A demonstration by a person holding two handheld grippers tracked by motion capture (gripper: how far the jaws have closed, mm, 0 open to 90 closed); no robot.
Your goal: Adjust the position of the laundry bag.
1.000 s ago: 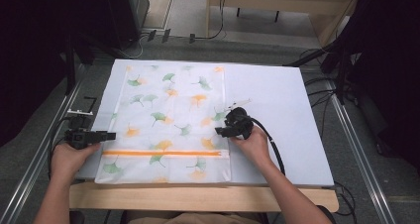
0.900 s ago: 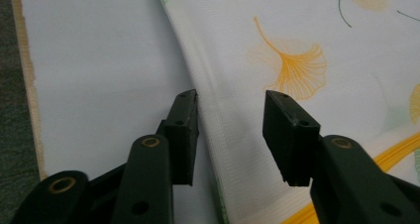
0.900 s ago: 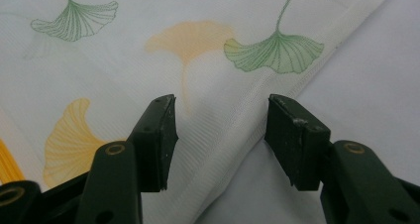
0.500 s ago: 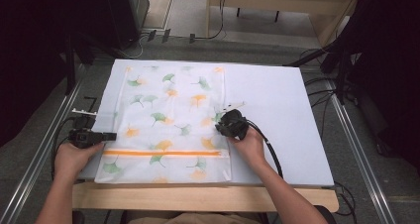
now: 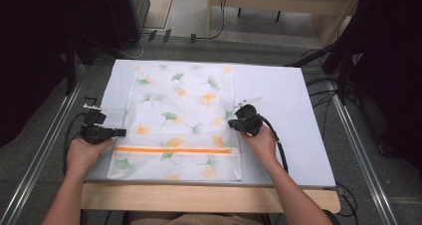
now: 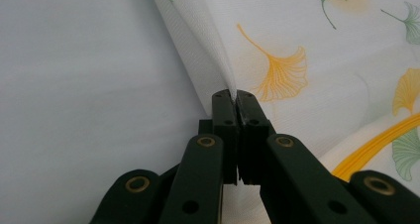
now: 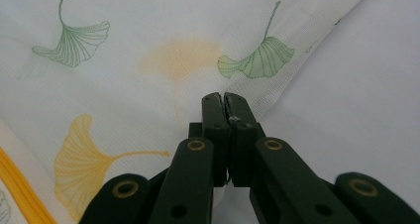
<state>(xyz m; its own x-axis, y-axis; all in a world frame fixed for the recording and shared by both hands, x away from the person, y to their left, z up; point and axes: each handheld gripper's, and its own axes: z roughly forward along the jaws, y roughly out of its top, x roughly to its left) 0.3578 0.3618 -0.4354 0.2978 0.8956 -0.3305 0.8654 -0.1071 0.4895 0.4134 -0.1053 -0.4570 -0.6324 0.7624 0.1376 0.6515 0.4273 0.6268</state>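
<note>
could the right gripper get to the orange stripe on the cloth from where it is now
Probably yes. The right gripper sits at the cloth's right edge, just above the orange stripe, with only flat cloth between, though its jaws look shut on that edge.

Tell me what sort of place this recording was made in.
Probably a lab or workshop set up for recording, not a home. A white-topped wooden table stands between metal rails on grey carpet, with black cables trailing around it. A white cloth printed with ginkgo leaves lies spread on the table.

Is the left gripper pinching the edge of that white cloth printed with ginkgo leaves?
Yes: the left gripper has its jaws shut on a raised fold at the white leaf-printed cloth's edge.
</note>
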